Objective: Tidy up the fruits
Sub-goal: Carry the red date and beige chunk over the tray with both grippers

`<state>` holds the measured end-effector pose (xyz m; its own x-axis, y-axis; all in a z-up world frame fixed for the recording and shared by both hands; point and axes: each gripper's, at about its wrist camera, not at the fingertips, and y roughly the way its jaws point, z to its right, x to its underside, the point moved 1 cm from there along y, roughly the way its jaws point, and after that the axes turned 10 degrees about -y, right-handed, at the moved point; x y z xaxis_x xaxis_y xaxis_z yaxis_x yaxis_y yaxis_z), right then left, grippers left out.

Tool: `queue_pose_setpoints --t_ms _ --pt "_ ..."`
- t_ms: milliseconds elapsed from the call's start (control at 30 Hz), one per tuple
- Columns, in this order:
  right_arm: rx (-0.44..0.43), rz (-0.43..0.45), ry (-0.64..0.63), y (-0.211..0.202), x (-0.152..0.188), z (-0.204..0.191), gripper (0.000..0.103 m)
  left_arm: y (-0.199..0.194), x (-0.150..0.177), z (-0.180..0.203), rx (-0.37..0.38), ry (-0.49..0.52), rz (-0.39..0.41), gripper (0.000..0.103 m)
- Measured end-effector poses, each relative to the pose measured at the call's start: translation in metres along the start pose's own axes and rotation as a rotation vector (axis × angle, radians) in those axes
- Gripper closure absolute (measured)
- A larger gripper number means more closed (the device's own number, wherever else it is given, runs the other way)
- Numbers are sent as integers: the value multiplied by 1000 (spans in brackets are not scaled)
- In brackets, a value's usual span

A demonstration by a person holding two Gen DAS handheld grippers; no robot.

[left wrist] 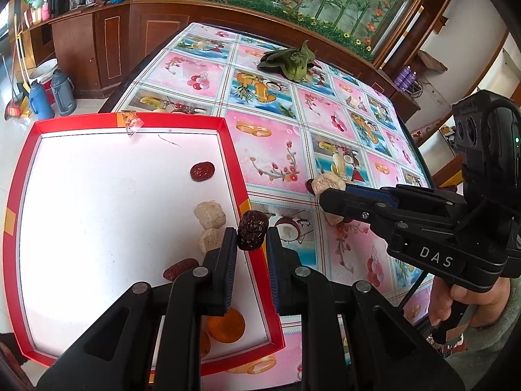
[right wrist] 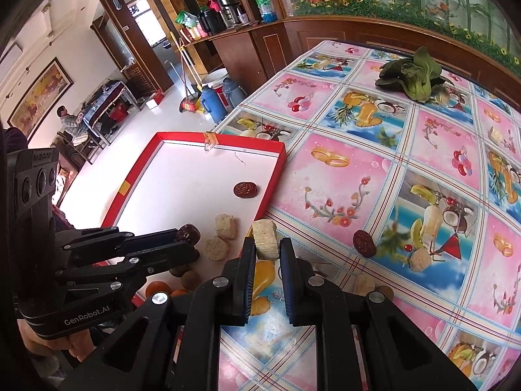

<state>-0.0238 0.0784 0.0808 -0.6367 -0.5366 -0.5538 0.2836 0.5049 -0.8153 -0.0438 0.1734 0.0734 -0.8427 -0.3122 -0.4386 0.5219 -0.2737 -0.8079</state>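
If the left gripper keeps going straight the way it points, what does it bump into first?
The left gripper holds a dark date right over the red tray's right rim. Straight ahead lies mostly bare tablecloth, then far off the leafy greens. Depth is hard to judge, so it may just meet the tablecloth.

The left gripper pinches a dark wrinkled date between its fingertips, just above the right wall of the red tray. To its right, the right gripper clamps a pale freeze-dried chunk over the tablecloth.
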Motion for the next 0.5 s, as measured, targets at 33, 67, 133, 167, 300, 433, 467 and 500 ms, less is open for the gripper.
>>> queue_pose_setpoints --t_ms 33,67,133,167,300,433,467,500 --pt "-1 0 2 0 0 0 88 0 1 0 0 1 0 88" --pt "-2 -1 4 0 1 0 88 -1 1 0 1 2 -1 88" --pt "-4 -2 5 -1 2 -1 88 -3 2 -2 -1 2 0 87" --pt "-5 -3 4 0 2 -2 88 -3 3 -2 -2 0 1 88" --pt "-17 -8 -10 3 1 -9 88 -9 3 -9 -9 -15 12 88" --pt "-33 -17 -33 10 -2 -18 88 -14 2 -22 -26 -44 23 87" --pt "-36 -19 -37 11 -3 -20 88 -15 1 -25 -28 -50 26 87" --pt "-39 -20 -43 13 -5 -23 88 -16 1 -28 -31 -57 30 87"
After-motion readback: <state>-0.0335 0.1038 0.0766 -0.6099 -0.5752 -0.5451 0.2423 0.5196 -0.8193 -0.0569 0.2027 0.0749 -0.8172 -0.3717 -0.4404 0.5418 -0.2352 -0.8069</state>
